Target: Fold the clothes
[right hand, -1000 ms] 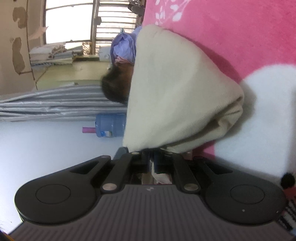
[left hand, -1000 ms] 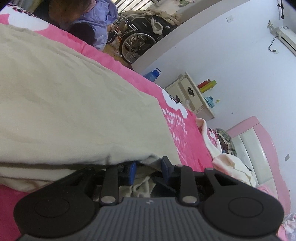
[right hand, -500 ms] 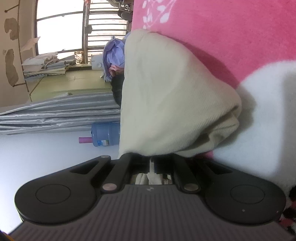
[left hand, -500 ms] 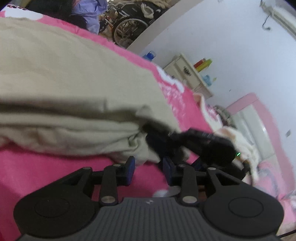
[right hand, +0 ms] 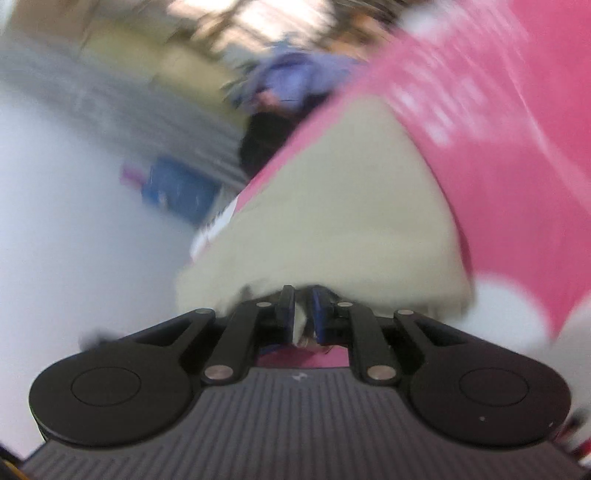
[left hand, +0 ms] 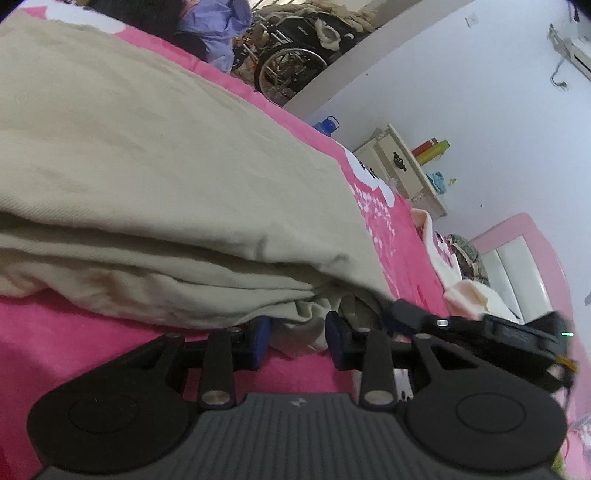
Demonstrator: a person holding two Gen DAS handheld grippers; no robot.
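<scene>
A beige garment [left hand: 177, 192] lies folded in thick layers on the pink bed cover [left hand: 74, 339]. My left gripper [left hand: 297, 338] is open at its near edge, and a loose cloth corner [left hand: 306, 325] hangs between the blue fingertips without being pinched. My right gripper [left hand: 480, 332] shows as a dark body at the garment's right corner in the left wrist view. The right wrist view is blurred by motion; there my right gripper [right hand: 303, 314] is shut on a fold of the beige garment [right hand: 343, 214].
A wheelchair [left hand: 295, 62] and a person in purple [left hand: 218, 29] are beyond the far side of the bed. A cream nightstand [left hand: 402, 170] stands by the white wall, a pink headboard [left hand: 517, 258] at right. A blue water jug [right hand: 177, 192] sits on the floor.
My left gripper backed off the garment edge, then came in close again, still open. The right wrist view has swung and gone blurry while its fingers keep the cloth.
</scene>
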